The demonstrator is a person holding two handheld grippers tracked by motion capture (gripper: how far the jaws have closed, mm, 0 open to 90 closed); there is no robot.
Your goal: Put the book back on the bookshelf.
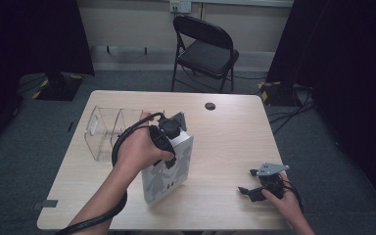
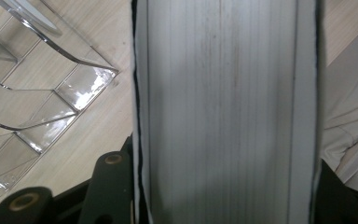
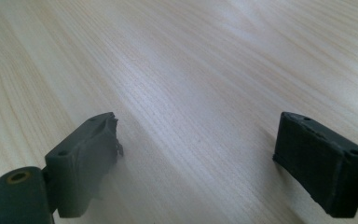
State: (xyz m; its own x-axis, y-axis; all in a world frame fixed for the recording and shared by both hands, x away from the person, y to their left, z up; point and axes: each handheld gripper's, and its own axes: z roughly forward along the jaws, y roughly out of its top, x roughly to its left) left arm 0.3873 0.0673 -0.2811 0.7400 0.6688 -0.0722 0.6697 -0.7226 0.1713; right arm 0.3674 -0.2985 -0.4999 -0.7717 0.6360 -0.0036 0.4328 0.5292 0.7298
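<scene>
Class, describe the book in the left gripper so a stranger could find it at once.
Start at the wooden table. Near its front edge, right of the clear plastic organizer, the left gripper clamps a thick white book standing upright. Grey silhouette figures on its cover set it apart.

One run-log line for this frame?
left gripper: shut on book, upright beside clear organizer | right gripper: open on table

The left forearm runs up from the bottom left of the high view to frame centre, where the left hand (image 1: 139, 149) wraps its gripper, the left gripper (image 1: 169, 142), pointing downward with fingers clamped tight. A black cable loops over that wrist. At lower right the right hand (image 1: 286, 198) holds the right gripper (image 1: 247, 192) low and level, pointing left, its fingers (image 3: 86, 154) spread wide apart.
</scene>
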